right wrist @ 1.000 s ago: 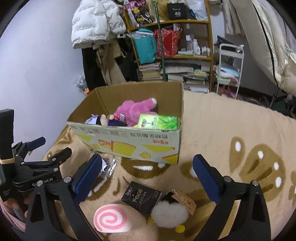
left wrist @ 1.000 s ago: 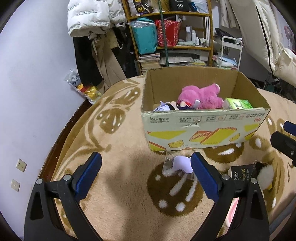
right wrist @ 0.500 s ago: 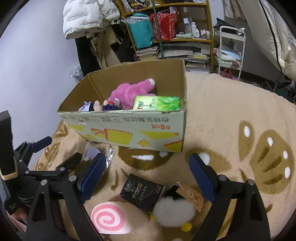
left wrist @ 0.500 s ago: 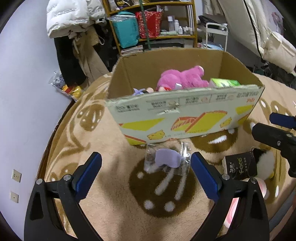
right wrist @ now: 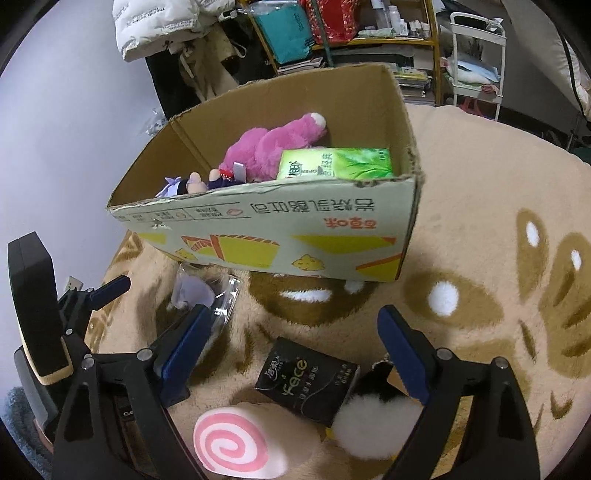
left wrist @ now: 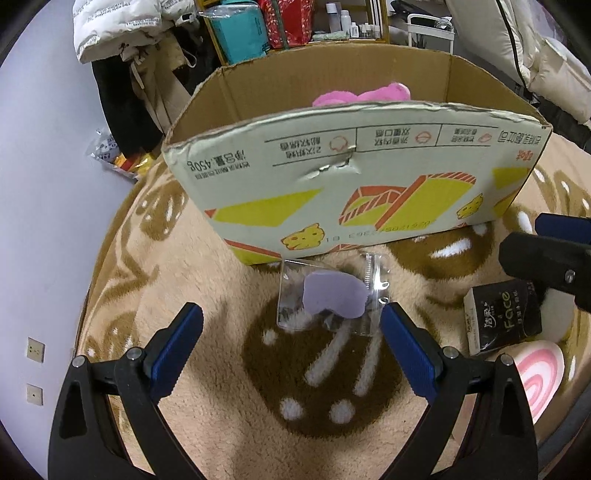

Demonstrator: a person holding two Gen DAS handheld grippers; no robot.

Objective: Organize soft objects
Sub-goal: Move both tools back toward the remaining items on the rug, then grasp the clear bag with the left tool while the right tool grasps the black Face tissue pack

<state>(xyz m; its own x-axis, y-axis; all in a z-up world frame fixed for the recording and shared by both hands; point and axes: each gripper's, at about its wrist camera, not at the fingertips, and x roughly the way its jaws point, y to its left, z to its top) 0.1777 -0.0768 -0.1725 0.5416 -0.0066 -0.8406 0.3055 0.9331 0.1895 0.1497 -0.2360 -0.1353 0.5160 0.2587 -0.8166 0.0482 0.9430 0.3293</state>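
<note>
A clear plastic bag with a lilac soft piece [left wrist: 332,299] lies on the rug just in front of the cardboard box [left wrist: 354,177]. My left gripper [left wrist: 291,350] is open and empty, low over the rug, with the bag just ahead between its fingers. My right gripper [right wrist: 291,350] is open and empty above a black tissue pack [right wrist: 308,380], a white fluffy ball [right wrist: 373,421] and a pink-swirl roll [right wrist: 236,443]. The box [right wrist: 295,236] holds a pink plush [right wrist: 266,144], a green tissue pack [right wrist: 336,164] and a small doll [right wrist: 188,184].
The tan and brown rug [left wrist: 221,424] covers the floor. A white wall [left wrist: 40,192] stands at the left. Hanging coats [left wrist: 140,66] and a shelf of goods [right wrist: 343,29] stand behind the box. A white trolley [right wrist: 476,59] is at the far right.
My left gripper has moved forward and down toward the bagged lilac piece, which now lies between its fingers. My right gripper has moved closer to the box and the black pack.
</note>
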